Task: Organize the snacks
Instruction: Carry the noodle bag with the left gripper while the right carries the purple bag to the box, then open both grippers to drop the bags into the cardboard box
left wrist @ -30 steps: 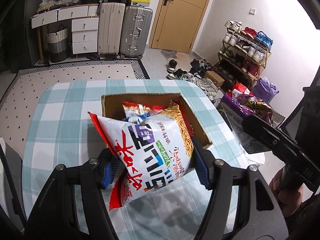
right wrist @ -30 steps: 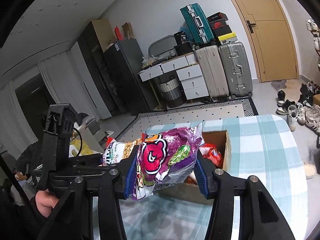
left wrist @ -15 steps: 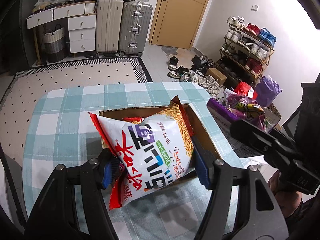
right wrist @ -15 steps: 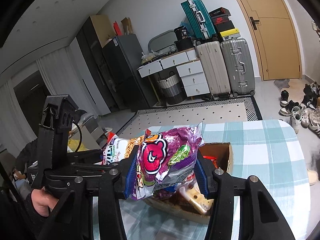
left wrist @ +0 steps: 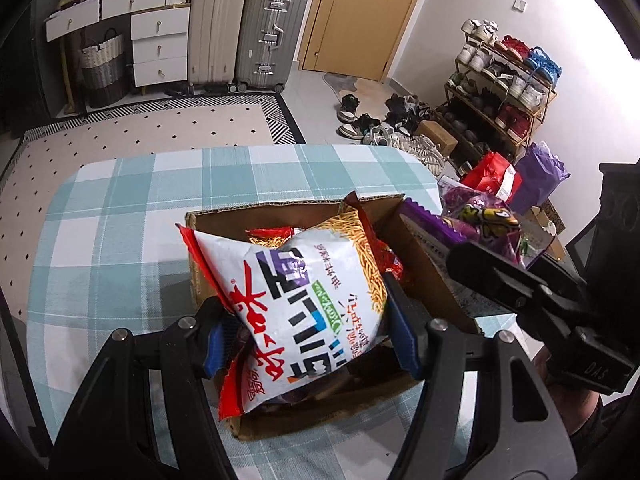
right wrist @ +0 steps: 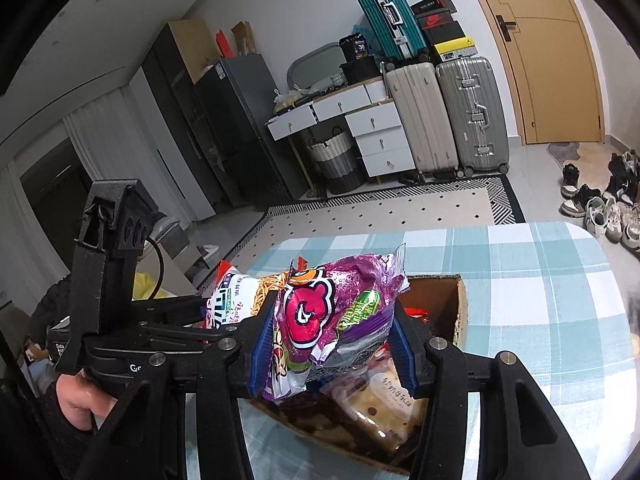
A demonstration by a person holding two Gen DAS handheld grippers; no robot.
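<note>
My left gripper (left wrist: 308,332) is shut on a white and red snack bag (left wrist: 304,304) and holds it over the open cardboard box (left wrist: 280,214) on the checked tablecloth. My right gripper (right wrist: 330,338) is shut on a purple snack bag (right wrist: 332,312) and holds it over the same box (right wrist: 460,308). The purple bag (left wrist: 480,220) shows at the box's right side in the left wrist view. The white bag (right wrist: 236,296) shows to the left in the right wrist view. Several snack packs (right wrist: 384,404) lie inside the box.
The box stands on a table with a teal checked cloth (left wrist: 120,216). On the floor beyond are a dotted rug (left wrist: 160,128), suitcases (left wrist: 272,36), a drawer unit (left wrist: 160,44), scattered shoes (left wrist: 380,124) and a shoe rack (left wrist: 504,88). A fridge (right wrist: 240,132) stands at the left.
Both grippers have moved forward with their bags, from before the box to over its opening. The box now lies closer and lower in both views.
</note>
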